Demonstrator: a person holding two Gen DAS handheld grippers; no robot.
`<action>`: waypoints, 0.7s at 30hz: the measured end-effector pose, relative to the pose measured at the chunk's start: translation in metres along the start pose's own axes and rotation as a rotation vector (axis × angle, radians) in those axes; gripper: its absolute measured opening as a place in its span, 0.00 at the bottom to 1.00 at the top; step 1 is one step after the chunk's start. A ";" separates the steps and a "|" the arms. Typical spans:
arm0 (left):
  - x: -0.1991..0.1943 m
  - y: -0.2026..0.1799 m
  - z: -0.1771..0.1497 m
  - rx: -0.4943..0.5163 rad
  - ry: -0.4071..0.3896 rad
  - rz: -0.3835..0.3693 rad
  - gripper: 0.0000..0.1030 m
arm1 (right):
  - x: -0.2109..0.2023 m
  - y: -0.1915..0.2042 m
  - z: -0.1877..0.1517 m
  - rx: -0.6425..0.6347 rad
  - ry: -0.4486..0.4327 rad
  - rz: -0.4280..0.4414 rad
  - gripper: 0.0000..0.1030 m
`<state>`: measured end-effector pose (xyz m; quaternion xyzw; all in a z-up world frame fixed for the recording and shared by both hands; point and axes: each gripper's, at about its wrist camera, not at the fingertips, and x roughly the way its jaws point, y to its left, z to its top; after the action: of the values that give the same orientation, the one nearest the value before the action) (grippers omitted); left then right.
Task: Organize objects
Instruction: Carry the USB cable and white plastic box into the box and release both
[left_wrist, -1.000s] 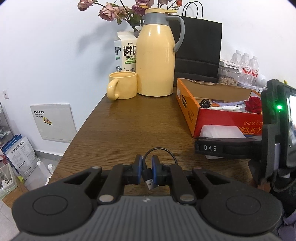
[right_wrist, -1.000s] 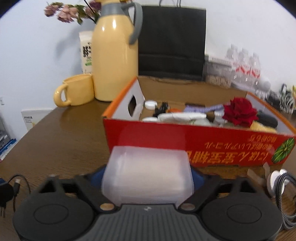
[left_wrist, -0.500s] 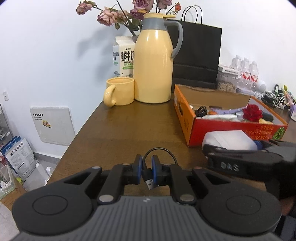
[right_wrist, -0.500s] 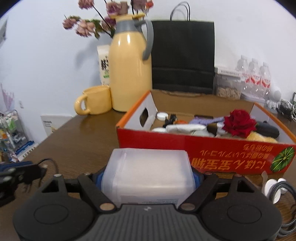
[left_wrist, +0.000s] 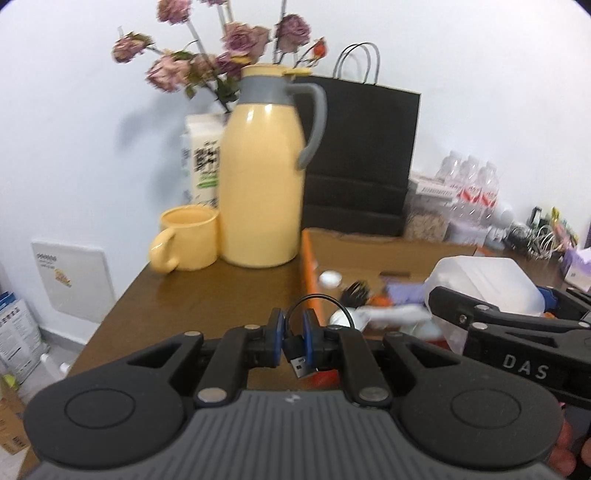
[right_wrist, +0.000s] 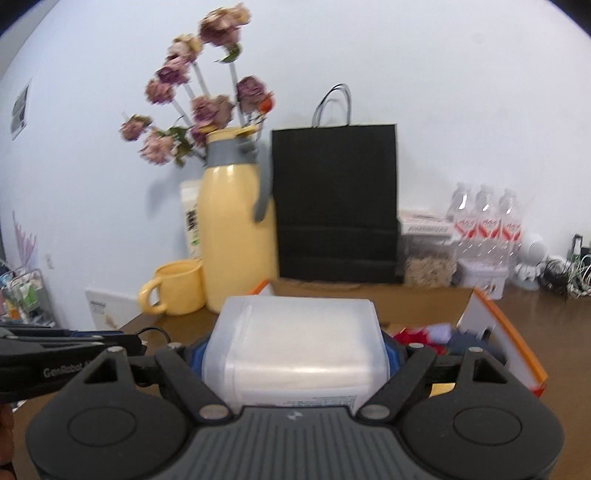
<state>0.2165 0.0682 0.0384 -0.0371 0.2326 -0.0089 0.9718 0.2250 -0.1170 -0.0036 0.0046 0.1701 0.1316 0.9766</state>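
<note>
While both grippers hover over wooden table (left_wrist: 207, 284) — white wall (left_wrist: 74, 110) behind | left gripper (left_wrist: 293, 334) clamps USB cable (left_wrist: 297, 360) | right gripper (right_wrist: 295, 360) grips plastic container (right_wrist: 295, 343)

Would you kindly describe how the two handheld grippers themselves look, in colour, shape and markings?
Both match: a grey ribbed body, two round black discs, black linkage arms with silver pivot pins, and blue pads on the fingers. The left gripper reads GenRobot on its side in the right wrist view; the right gripper shows white DAS lettering in the left wrist view.
</note>
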 end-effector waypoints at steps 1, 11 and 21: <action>0.005 -0.006 0.005 0.000 -0.007 -0.008 0.12 | 0.004 -0.007 0.004 0.005 -0.005 -0.010 0.79; 0.072 -0.052 0.044 -0.046 -0.047 -0.053 0.12 | 0.056 -0.061 0.030 0.028 -0.063 -0.116 0.79; 0.129 -0.077 0.047 0.008 0.005 -0.035 0.12 | 0.104 -0.085 0.022 0.030 0.028 -0.133 0.79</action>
<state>0.3522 -0.0102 0.0277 -0.0374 0.2342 -0.0266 0.9711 0.3484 -0.1718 -0.0216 0.0059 0.1857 0.0640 0.9805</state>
